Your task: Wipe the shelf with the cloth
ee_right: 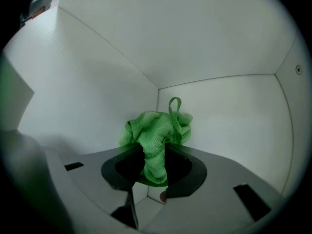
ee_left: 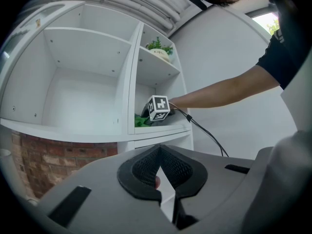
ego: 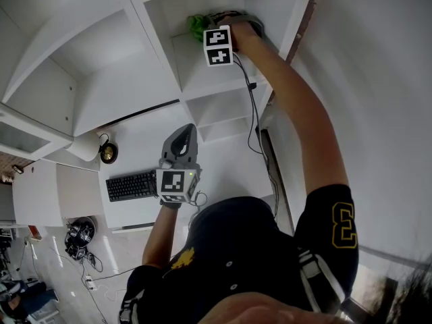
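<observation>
The green cloth (ee_right: pixel 157 130) is bunched between the jaws of my right gripper (ee_right: pixel 155 152), which is shut on it. It presses into the back corner of a white shelf compartment (ee_right: pixel 219 111), and its loop stands up. From the head view, the right gripper (ego: pixel 217 24) reaches deep into the upper right compartment, with the cloth (ego: pixel 197 24) showing at its left. The left gripper view shows the same cloth (ee_left: pixel 141 121) on that shelf (ee_left: pixel 163 128). My left gripper (ego: pixel 189 130) hangs lower, over the desk, shut with nothing in it (ee_left: pixel 159 149).
A black cable (ego: pixel 253 113) trails from the right gripper down the shelf's front. On the white desk (ego: pixel 145 140) lie a keyboard (ego: pixel 131 185) and a round brass object (ego: pixel 108 153). A potted plant (ee_left: pixel 160 48) stands one shelf higher. Brick wall (ee_left: pixel 53 155) shows below the shelves.
</observation>
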Motion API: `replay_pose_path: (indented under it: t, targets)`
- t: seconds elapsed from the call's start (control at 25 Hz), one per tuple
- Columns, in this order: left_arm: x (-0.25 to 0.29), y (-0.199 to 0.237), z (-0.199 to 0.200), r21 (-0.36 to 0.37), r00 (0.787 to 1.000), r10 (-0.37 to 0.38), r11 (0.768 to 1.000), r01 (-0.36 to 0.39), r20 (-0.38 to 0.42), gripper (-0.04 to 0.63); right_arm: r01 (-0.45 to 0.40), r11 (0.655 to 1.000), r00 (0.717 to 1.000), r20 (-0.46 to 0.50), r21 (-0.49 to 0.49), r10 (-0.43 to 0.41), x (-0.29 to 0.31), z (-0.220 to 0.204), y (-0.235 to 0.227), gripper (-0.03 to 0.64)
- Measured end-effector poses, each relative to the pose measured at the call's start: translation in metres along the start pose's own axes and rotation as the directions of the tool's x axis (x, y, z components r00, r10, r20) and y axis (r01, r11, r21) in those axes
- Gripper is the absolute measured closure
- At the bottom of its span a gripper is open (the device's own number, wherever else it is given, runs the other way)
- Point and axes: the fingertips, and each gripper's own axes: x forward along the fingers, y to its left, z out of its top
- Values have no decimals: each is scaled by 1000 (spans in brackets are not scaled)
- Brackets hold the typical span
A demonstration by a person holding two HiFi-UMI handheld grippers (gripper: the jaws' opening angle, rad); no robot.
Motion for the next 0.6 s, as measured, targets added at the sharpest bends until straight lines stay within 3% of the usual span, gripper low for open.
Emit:
replay_pose_path:
  t: [0.6]
  targets:
    - [-3,1,-4,-10,1000,1,1000,-1,-2,578,-80,992,982,-181,-97,61,0,-33,9,508]
